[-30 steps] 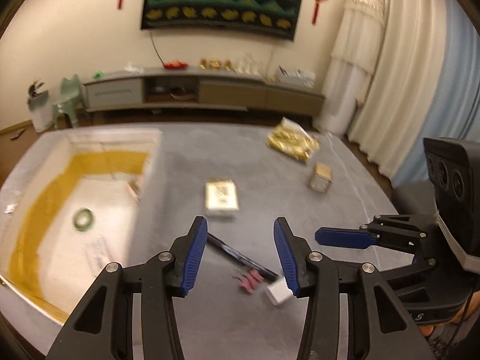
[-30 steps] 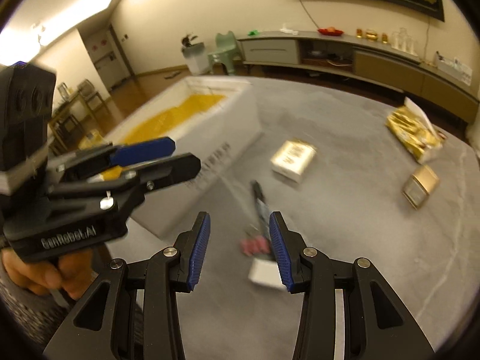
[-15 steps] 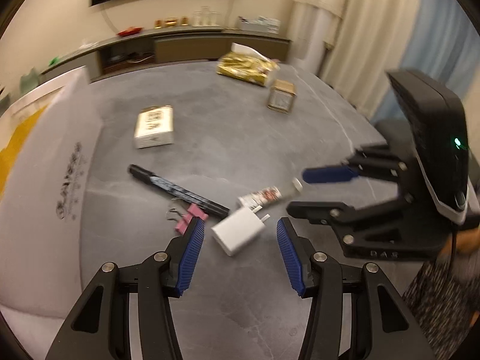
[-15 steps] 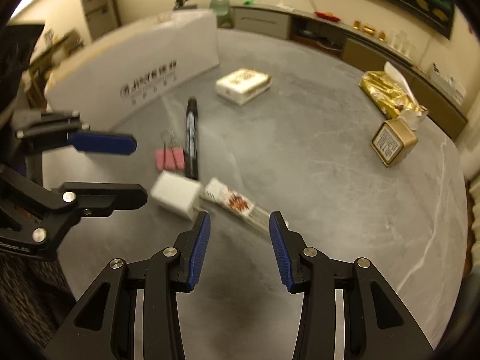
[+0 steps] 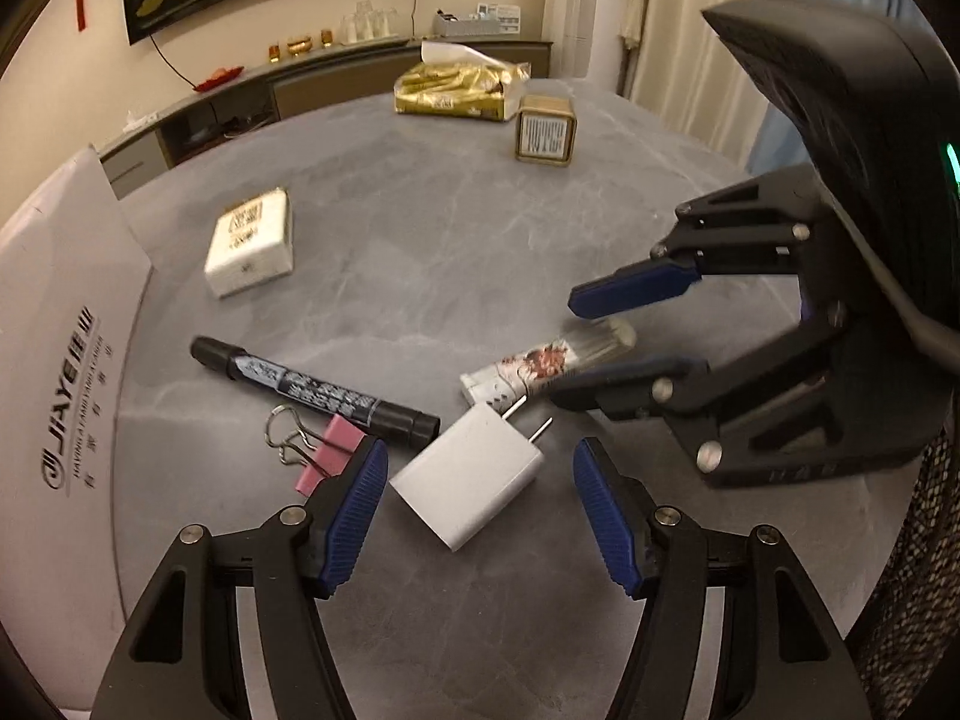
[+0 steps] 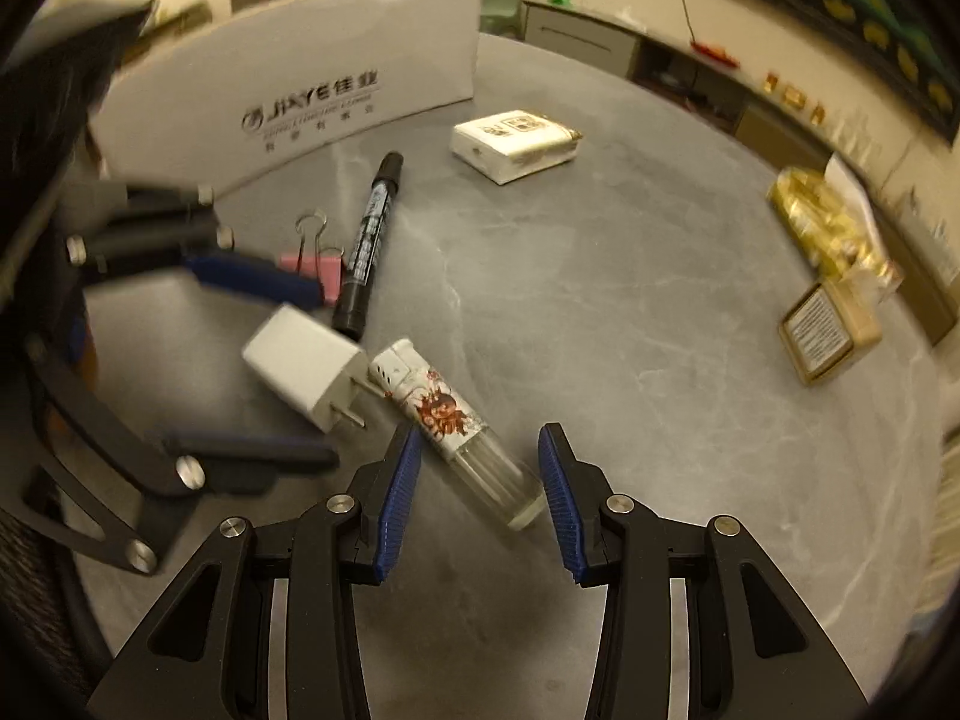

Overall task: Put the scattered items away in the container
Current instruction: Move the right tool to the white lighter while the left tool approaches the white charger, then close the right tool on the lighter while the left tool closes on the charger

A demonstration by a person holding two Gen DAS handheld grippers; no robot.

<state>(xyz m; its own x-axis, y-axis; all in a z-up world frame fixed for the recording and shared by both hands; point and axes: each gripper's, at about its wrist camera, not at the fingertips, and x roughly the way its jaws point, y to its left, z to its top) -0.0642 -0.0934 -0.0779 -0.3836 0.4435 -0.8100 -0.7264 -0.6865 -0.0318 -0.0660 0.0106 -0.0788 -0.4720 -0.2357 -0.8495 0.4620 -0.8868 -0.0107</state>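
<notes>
White charger [image 5: 467,476] lies between left tool's [image 5: 474,516] spread fingers; lighter [image 6: 459,429] between right tool's [image 6: 477,501].

Both wrist cameras looked down low and close over the grey table [image 5: 456,252], sharing the white charger [image 5: 468,489] [image 6: 303,367] from opposite sides.
</notes>
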